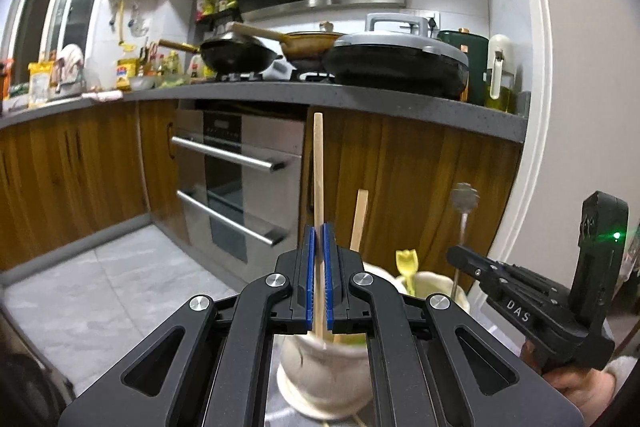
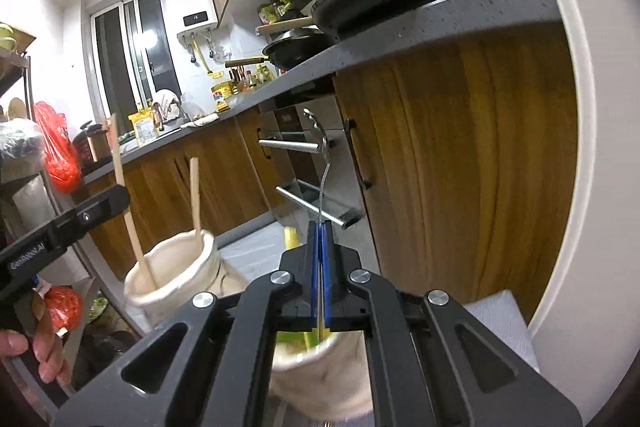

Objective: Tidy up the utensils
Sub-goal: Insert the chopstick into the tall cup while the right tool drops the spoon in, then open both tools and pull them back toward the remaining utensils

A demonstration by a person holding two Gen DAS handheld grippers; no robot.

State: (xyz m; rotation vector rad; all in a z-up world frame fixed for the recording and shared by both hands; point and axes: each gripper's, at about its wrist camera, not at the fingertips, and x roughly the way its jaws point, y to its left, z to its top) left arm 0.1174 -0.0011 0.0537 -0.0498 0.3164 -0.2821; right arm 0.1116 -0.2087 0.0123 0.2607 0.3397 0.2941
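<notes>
My left gripper (image 1: 319, 239) is shut on a wooden chopstick (image 1: 318, 167) that stands upright, its lower end inside a cream cup (image 1: 324, 367) directly below. A second chopstick (image 1: 359, 219) leans in that cup. To the right, my right gripper (image 1: 456, 255) grips a metal spoon (image 1: 464, 203) over another cream cup (image 1: 436, 283) that holds a yellow utensil (image 1: 407, 263). In the right wrist view, the right gripper (image 2: 320, 231) is shut on the spoon's thin handle (image 2: 324, 163), which dips into the cup (image 2: 320, 371) underneath. The left gripper (image 2: 116, 199) and the chopstick cup (image 2: 172, 279) sit to its left.
A grey countertop (image 1: 360, 95) with pans and a lidded cooker runs ahead, over wooden cabinets and a steel oven (image 1: 240, 179). A white door frame (image 2: 592, 147) stands at right. A shelf with red bags (image 2: 56, 155) is at left. A hand (image 2: 44, 355) holds the left gripper.
</notes>
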